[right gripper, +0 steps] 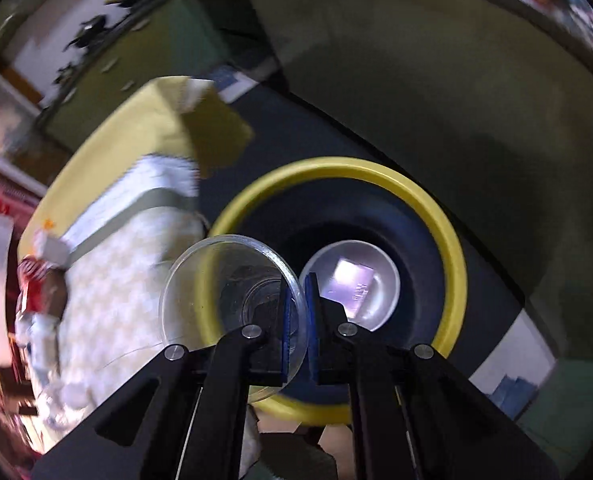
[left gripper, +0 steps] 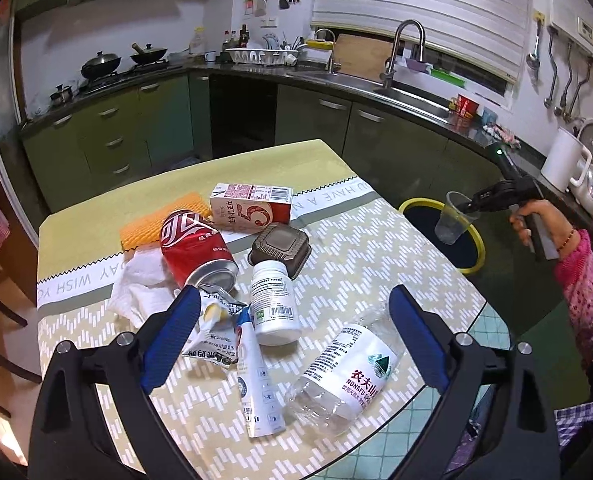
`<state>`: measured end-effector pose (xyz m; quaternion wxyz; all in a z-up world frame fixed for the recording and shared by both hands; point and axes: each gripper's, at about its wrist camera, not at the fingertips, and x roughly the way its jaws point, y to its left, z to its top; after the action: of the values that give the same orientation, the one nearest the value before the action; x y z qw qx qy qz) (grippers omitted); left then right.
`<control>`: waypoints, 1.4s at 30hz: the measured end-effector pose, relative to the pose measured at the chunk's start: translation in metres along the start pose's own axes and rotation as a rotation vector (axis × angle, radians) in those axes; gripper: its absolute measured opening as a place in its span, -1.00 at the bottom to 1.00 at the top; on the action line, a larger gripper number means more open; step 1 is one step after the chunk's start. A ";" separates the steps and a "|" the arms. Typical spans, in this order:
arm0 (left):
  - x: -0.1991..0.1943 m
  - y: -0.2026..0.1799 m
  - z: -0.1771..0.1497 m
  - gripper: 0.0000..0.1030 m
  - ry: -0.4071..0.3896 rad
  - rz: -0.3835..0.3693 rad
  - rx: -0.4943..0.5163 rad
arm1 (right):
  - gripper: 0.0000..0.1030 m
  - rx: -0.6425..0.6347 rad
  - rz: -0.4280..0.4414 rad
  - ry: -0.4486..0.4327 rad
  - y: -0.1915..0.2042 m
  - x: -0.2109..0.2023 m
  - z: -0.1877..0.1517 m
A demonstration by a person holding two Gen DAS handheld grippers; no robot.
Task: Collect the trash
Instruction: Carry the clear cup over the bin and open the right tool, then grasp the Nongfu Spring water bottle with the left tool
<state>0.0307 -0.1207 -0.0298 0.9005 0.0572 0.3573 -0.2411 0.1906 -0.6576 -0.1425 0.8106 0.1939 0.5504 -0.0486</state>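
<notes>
The left gripper [left gripper: 292,312] hovered low over the counter [left gripper: 376,240], its jaws spread wide and holding nothing. Between and just beyond the jaws lay, from left to right, a crumpled wrapper [left gripper: 216,336], a tube [left gripper: 256,384], a white pill bottle [left gripper: 274,300] and a clear water bottle [left gripper: 348,376], all on their sides. Farther back lay a tissue [left gripper: 140,288], a red can [left gripper: 196,248], a carton [left gripper: 252,208] and a brown tray [left gripper: 280,246].

Right of the counter, the right gripper [right gripper: 301,328] was held above the yellow-rimmed bin [right gripper: 452,240]. Its jaws were pressed on the wall of a clear cup [right gripper: 200,280], one pad inside the rim and one outside. The cup hung over the bin's near rim, mouth toward the camera. A white bowl [right gripper: 380,264] lay in the bin's bottom.
</notes>
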 end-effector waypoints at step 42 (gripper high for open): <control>0.108 -0.078 -0.059 0.76 0.440 -0.322 0.630 | 0.06 -0.054 0.091 -0.044 0.023 -0.019 -0.087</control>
<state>0.0257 -0.2153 -0.1402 0.6918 0.3235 0.4544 -0.4585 0.1139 -0.6068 -0.1467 0.8289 0.1956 0.5242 -0.0012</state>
